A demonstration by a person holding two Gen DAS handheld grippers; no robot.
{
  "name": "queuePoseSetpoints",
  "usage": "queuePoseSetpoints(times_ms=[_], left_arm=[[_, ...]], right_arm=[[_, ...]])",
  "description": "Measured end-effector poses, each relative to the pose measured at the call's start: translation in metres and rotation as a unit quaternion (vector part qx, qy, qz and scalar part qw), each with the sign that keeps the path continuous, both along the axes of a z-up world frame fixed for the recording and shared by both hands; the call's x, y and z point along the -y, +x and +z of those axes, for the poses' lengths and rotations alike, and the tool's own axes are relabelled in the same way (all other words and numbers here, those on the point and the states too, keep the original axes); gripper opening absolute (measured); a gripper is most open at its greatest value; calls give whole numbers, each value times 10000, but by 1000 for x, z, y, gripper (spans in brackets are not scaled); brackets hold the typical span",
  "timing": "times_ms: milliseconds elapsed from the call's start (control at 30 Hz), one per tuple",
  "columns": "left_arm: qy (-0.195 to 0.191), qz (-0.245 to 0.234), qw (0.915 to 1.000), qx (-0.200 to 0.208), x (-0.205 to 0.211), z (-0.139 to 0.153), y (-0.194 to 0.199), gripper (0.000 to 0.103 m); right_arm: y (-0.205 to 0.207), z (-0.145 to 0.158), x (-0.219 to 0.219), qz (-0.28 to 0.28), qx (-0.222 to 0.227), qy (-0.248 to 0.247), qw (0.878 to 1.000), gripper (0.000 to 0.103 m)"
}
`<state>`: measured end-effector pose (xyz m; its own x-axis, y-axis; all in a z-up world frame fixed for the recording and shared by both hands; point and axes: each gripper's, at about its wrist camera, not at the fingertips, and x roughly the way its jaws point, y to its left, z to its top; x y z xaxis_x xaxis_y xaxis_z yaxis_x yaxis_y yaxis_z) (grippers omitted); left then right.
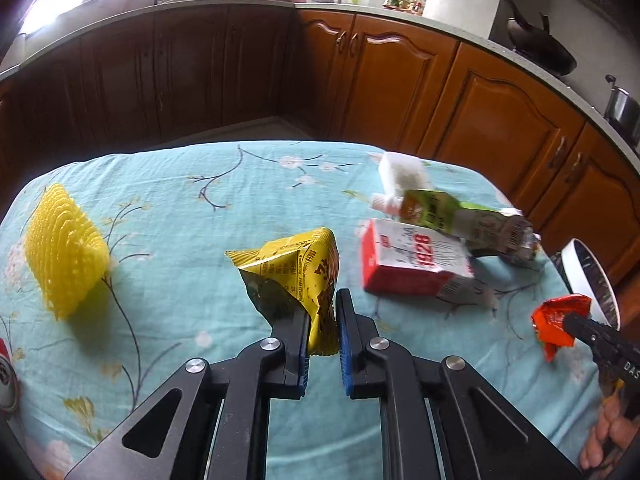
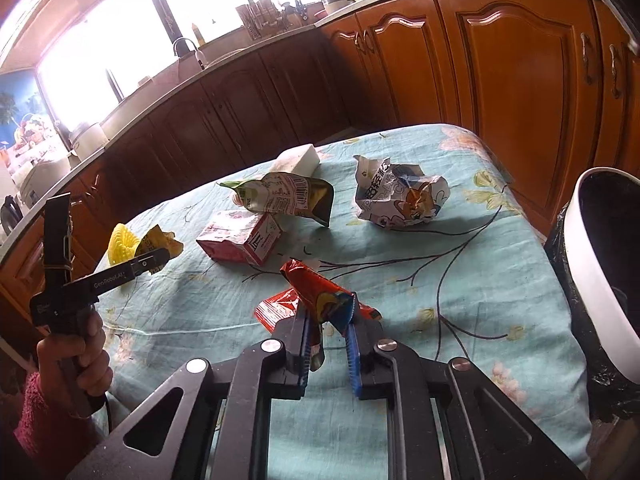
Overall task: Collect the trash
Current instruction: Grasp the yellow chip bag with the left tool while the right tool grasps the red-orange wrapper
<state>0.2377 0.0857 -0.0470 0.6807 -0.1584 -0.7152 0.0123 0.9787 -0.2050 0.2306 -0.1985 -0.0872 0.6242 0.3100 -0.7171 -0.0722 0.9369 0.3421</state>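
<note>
Nearest the camera, the left gripper (image 1: 324, 320) has its jaws pinched shut on a crinkly yellow snack bag (image 1: 294, 276), which sticks up from between the blue pads. The right gripper (image 2: 328, 328) has its jaws squeezed on a shiny red wrapper (image 2: 316, 296) in the same way. So each one has a piece of trash, and both pieces look lifted a little off the table (image 1: 192, 216), which has a light blue flowery cloth on it. Farther out, more trash waits on the cloth: a red and white carton (image 1: 416, 260) lying on its side, a green and white pouch (image 1: 460, 216) resting against it, a white block (image 1: 402, 172) behind them, and a crumpled cartoon wrapper (image 2: 400, 196) near the far right corner. A yellow foam net (image 1: 64, 252) sits well apart on the left. At the right edge of the table is a white bin (image 2: 600, 272) with a black bag inside. I think the picking-up part is done for these two pieces. The next move should be to carry them over the bin and let go, red wrapper first since it is nearer. The bags are thin and slippery, so the squeeze must stay tight on the way.
</note>
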Motion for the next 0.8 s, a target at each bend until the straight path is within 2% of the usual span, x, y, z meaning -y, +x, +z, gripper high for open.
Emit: queuePoseSetpoints(times_ms=[233, 467, 800], left_arm=[[-524, -656, 9963, 182, 48, 19, -36, 10], [-625, -1320, 9891, 203, 97, 29, -52, 10], [-650, -1943, 9787, 132, 159, 28, -42, 10]], right_arm=[[-24, 15, 24, -171, 151, 258, 9994, 12], [-46, 23, 58, -505, 242, 305, 9980, 11], [-76, 34, 114, -1030, 386, 270, 9936, 11]])
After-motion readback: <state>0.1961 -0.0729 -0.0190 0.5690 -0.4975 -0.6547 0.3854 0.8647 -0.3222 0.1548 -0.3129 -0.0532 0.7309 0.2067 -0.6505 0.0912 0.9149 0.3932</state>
